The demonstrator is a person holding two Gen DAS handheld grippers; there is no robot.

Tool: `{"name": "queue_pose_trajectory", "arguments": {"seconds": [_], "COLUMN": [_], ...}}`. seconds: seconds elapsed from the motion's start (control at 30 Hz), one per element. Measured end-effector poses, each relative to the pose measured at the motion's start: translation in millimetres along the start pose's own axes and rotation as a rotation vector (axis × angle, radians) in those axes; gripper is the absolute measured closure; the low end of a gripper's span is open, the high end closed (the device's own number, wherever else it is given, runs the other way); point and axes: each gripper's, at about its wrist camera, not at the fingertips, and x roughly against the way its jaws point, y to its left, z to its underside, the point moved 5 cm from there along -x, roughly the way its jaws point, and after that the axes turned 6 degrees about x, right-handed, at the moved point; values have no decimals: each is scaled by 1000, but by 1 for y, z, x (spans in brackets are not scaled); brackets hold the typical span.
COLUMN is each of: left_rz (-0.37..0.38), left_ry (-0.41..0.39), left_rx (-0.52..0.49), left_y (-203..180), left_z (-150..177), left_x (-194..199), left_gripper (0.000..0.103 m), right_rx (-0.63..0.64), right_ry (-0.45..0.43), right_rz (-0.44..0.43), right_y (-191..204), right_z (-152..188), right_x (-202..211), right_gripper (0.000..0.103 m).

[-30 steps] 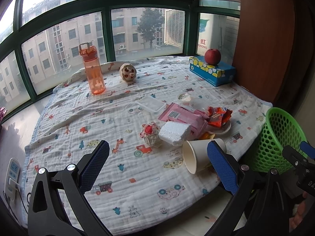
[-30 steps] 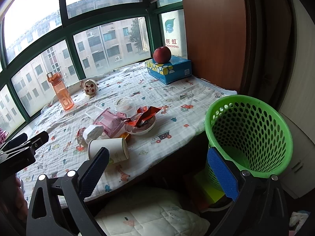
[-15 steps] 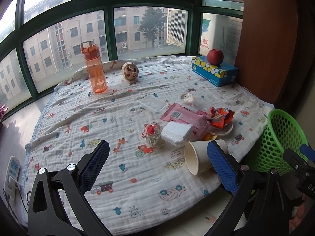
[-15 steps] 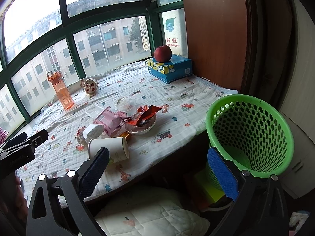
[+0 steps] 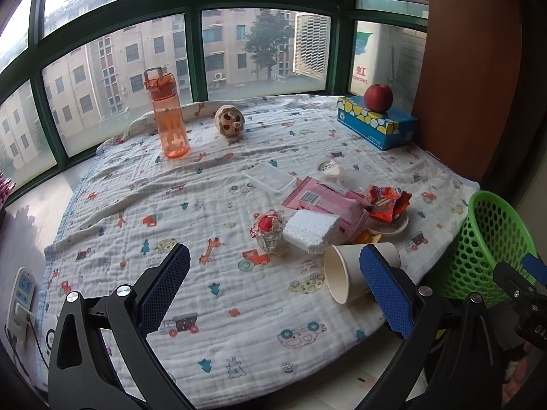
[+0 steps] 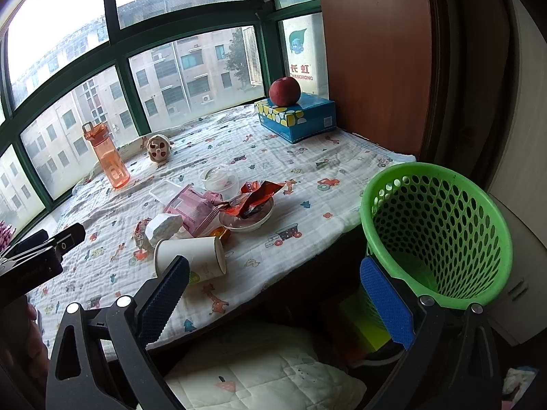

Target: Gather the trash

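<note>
Trash lies in a heap on the cloth-covered table: a tipped white paper cup [image 5: 345,275] [image 6: 191,256], a white foam block [image 5: 311,230] [image 6: 162,226], a pink packet [image 5: 324,200] [image 6: 195,206], an orange snack wrapper [image 5: 388,201] [image 6: 253,198] in a white bowl [image 6: 248,220], and a crumpled red-and-white wrapper [image 5: 268,227]. A green mesh bin [image 6: 437,232] [image 5: 492,249] stands at the table's right edge. My left gripper [image 5: 273,283] is open and empty, short of the cup. My right gripper [image 6: 273,294] is open and empty, low in front of the table edge beside the bin.
An orange water bottle [image 5: 169,116], a small round toy [image 5: 229,121], a blue tissue box [image 5: 376,123] with a red apple [image 5: 377,97] on it, a clear lid [image 5: 270,177] and a clear plastic cup [image 6: 220,179] sit on the table. A power strip [image 5: 20,297] lies at the left. A wooden panel [image 6: 372,58] rises at the right.
Both views have shifted slightly forward toward the table. Neither gripper has changed its opening and nothing on the table has moved.
</note>
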Motion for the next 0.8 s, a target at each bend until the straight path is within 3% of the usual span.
{"name": "queue_pose_trajectory", "arguments": {"seconds": [0.8], "left_rz": [-12], "left_ry": [1], "left_rx": [11], "left_y": [7], "left_z": [-1], "left_x": [-3], "left_gripper": [5], "right_rx": [4], "right_ry": [7], "right_rz": [-12], "right_y": [8], "right_z": [4], "right_x": [-4], "right_gripper": [6]}}
